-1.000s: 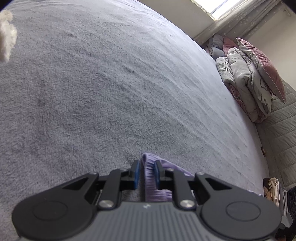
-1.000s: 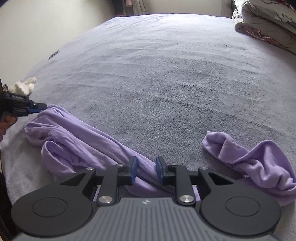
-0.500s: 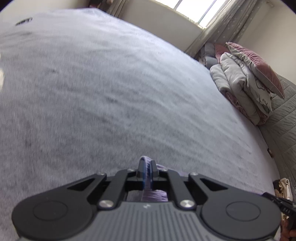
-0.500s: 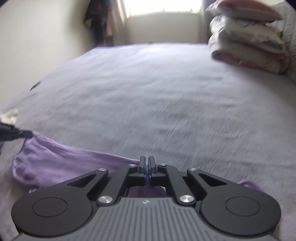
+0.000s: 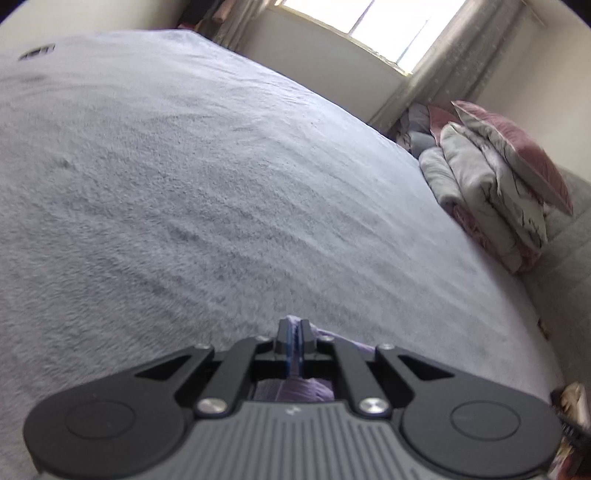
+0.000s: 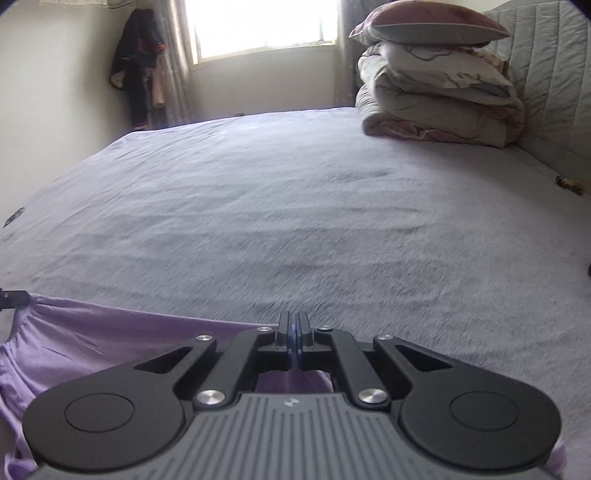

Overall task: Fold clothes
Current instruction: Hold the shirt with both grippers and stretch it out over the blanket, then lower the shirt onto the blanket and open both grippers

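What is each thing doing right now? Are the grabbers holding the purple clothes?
Left gripper: jaws shut on the purple garment.
Right gripper: jaws shut on the purple garment.
Purple garment: held up, stretched between both grippers.
Pillow: lying atop the folded bedding.

Lilac garment [image 6: 92, 343], grey bedspread [image 6: 295, 221], dusty-pink pillow [image 6: 428, 18].

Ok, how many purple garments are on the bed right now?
1 that I can see. The purple garment hangs stretched between the left gripper and the right gripper, both jaws shut on its edge, over the grey bed. Others may be hidden behind the grippers.
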A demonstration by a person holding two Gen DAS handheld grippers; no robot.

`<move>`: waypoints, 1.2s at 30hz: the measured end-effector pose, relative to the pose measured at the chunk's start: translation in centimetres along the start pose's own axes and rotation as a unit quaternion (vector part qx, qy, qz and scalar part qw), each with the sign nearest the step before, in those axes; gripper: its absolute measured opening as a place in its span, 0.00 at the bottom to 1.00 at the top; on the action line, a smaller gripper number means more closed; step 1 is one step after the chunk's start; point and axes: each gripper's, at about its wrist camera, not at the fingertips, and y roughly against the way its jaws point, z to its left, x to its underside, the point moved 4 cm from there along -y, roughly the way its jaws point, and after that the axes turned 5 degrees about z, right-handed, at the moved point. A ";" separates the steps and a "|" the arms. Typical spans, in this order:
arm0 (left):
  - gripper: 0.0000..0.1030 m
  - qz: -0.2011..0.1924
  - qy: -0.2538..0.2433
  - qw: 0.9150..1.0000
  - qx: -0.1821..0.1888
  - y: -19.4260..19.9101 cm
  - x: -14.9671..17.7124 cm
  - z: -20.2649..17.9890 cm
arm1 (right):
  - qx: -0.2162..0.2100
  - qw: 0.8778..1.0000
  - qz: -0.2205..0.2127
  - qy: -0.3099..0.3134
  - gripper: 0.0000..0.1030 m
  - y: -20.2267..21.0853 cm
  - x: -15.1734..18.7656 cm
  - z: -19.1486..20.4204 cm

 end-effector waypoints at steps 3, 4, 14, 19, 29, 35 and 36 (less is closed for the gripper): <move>0.03 0.000 -0.005 1.000 -0.005 -0.9 -0.9 -0.6 | 0.013 1.000 -0.007 0.012 0.03 -0.9 -1.3 0.3; 0.03 0.000 -0.009 1.000 -0.010 -1.3 -1.2 -0.7 | 0.016 1.000 -0.008 0.013 0.03 -1.4 -1.7 0.3; 0.02 -0.010 -0.020 0.999 -0.034 -4.8 -5.8 -2.2 | 0.049 0.999 -0.007 0.024 0.02 -7.1 -5.0 0.7; 0.02 -0.001 -0.032 0.998 -0.049 -7.2 -6.7 -2.7 | 0.064 0.998 0.003 0.022 0.02 -9.7 -5.1 0.5; 0.06 0.008 -0.058 0.996 -0.064 -9.1 -6.4 -2.6 | 0.062 0.998 0.024 0.011 0.03 -12.4 -4.3 -0.2; 0.40 0.031 -0.052 0.997 -0.056 -7.2 -5.8 -2.9 | 0.023 0.999 0.032 -0.001 0.17 -9.5 -4.6 -0.1; 0.42 0.036 -0.043 0.997 -0.053 -6.7 -5.6 -3.0 | 0.017 0.999 0.033 -0.001 0.19 -8.8 -4.6 0.1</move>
